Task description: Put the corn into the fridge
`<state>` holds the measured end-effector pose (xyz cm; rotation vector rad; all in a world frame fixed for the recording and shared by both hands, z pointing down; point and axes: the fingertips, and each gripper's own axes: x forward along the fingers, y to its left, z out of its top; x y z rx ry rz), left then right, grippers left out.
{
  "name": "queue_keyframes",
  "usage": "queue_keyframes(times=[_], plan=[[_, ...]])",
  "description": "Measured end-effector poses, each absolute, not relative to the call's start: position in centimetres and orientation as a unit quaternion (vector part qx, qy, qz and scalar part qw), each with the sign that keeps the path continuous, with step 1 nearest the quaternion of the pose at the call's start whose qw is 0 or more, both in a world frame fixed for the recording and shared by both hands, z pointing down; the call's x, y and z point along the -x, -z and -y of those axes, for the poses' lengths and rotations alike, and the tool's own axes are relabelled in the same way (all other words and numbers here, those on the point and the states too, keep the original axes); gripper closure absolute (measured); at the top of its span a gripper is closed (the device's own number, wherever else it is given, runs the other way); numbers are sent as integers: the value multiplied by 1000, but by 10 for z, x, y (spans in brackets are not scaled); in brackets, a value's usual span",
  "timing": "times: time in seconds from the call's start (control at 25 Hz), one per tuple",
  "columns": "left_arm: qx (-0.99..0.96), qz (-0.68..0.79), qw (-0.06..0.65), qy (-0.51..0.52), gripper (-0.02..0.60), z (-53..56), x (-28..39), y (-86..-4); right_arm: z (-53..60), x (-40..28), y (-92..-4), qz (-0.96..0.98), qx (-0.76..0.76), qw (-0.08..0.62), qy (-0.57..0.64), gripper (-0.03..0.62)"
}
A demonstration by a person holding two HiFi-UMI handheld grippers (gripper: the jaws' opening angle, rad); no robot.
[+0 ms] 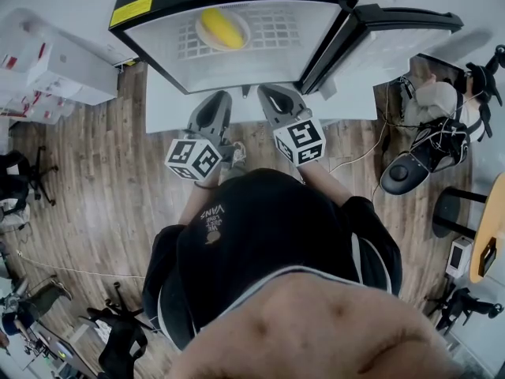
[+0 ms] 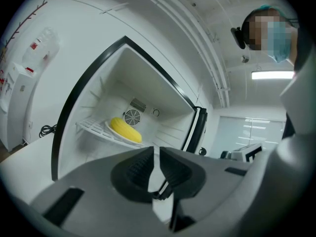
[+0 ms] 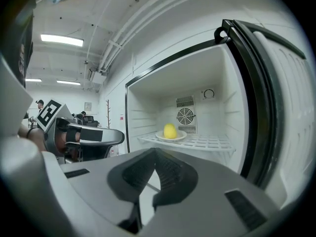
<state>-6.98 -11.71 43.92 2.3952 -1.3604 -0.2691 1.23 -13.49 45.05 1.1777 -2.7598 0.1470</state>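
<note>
The yellow corn (image 1: 221, 28) lies on a white plate (image 1: 238, 41) on the wire shelf (image 1: 276, 30) inside the open fridge (image 1: 150, 6). In the left gripper view the corn (image 2: 125, 129) sits deep in the fridge, well beyond my left gripper (image 2: 154, 154), which is shut and empty. The right gripper view shows the corn (image 3: 170, 131) on its plate (image 3: 178, 137), far ahead of my right gripper (image 3: 154, 157), also shut and empty. Both grippers, left (image 1: 219, 97) and right (image 1: 265, 91), hang side by side just in front of the fridge opening.
The fridge door (image 1: 394, 38) stands swung open on the right. The fridge rests on a white platform (image 1: 166, 105) over a wooden floor. White boxes (image 1: 55, 69) lie at the left; a black chair and cables (image 1: 418, 164) are at the right.
</note>
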Motion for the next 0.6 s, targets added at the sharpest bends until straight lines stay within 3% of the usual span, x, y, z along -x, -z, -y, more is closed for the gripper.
queue_keyframes(times=[0.6], plan=[[-853, 480, 190, 83, 535, 98, 61, -449, 115, -20, -459, 916, -389, 78, -53, 582]])
